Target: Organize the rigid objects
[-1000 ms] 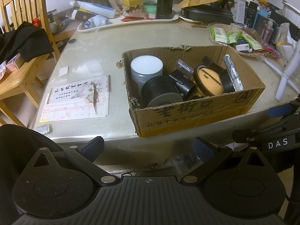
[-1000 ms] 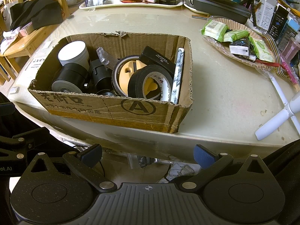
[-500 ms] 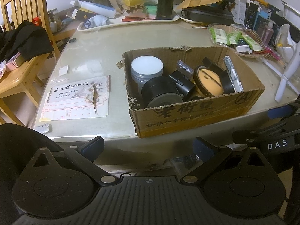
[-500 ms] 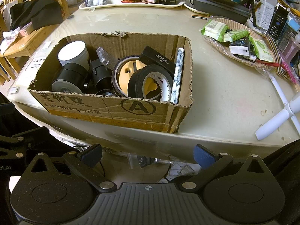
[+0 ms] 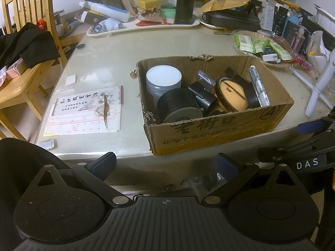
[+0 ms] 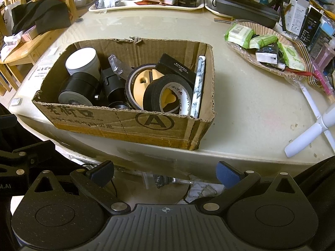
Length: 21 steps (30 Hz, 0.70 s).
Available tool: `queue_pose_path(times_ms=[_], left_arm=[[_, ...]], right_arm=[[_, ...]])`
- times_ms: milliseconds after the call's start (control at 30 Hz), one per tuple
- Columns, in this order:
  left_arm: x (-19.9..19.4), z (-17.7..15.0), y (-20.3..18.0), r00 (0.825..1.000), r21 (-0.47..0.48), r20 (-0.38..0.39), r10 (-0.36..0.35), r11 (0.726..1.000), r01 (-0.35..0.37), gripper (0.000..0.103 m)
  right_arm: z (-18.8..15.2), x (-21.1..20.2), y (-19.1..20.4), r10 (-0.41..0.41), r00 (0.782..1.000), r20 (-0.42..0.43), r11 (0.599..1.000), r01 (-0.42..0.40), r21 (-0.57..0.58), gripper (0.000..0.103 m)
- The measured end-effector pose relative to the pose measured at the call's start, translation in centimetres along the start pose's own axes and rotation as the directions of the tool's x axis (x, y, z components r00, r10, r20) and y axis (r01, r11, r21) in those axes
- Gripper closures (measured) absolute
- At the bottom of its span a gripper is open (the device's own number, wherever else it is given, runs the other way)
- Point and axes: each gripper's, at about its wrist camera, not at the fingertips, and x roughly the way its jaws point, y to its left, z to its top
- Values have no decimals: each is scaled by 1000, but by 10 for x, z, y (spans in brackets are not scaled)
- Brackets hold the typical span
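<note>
A cardboard box (image 5: 222,129) (image 6: 129,123) stands near the table's front edge. Inside are a white-lidded jar (image 5: 163,77) (image 6: 82,59), a black cylinder (image 5: 178,106) (image 6: 78,87), a yellow-faced round case (image 5: 231,96) (image 6: 142,79), a black tape roll (image 6: 159,96), a flat black box (image 6: 177,68) and a marbled flat bar (image 5: 258,85) (image 6: 199,83). My left gripper (image 5: 165,164) hangs open below the table edge, in front of the box's left corner. My right gripper (image 6: 165,171) is open too, below the box's front wall. Both hold nothing.
A printed paper (image 5: 88,110) lies left of the box. A wooden chair (image 5: 23,67) with dark cloth stands at the left. A cluttered white tray (image 5: 144,24) and a snack basket (image 6: 270,48) line the far side. A white stand (image 6: 309,129) lies right.
</note>
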Motion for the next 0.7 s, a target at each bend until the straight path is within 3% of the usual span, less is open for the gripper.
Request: queue_pose_path(times_ms=[700], left_arm=[[-8, 36, 13, 1000, -42, -19, -1, 999, 0, 0]], right_arm=[[35, -27, 0, -9, 998, 60, 999, 10, -31, 0]])
